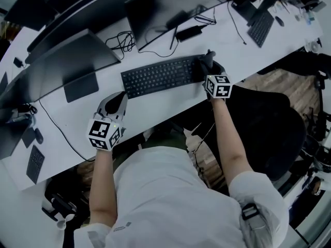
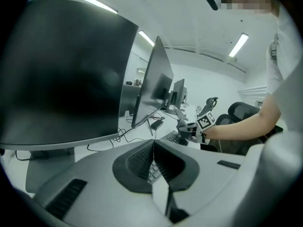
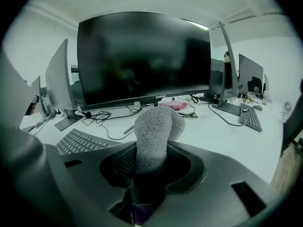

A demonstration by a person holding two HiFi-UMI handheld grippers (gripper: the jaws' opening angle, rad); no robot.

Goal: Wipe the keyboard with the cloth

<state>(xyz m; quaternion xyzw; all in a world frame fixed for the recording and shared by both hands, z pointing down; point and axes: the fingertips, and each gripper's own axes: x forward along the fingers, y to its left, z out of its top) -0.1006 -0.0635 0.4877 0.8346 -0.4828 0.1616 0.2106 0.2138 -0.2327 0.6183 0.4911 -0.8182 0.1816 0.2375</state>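
Waiting at the left end: the left gripper (image 1: 117,102), a grey two-jaw tool with a marker cube, is over the long white desk (image 1: 248,50), just beside the keyboard's near left corner. Its jaws are pressed together with nothing between them.

Keyboard: the flat black full-size keyboard (image 1: 158,76) lies flat on the desk, with a wide black monitor (image 3: 142,56) behind it.

Keyboard handling: it is probably stiff and low, but light enough to skate on the smooth top under a sideways stroke. The keys will give, and the gaps between them may snag fibres. A steadying press on its bare left edge looks the safest contact.

Cloth: the grey fluffy microfibre cloth (image 3: 154,126) is at the keyboard's right end, bunched into a rounded lobe that sticks out past the jaw tips.

Cloth handling: it is likely soft, light and limp, so it will fold or drag, not push. It is best held at the gathered middle, as it is here, so the free lobe meets the keys first.

Right gripper: the right gripper (image 1: 208,66), dark-tipped with its own marker cube, is at the keyboard's right end with its jaws clamped on the cloth. No view shows clearly whether the lobe touches the keys.
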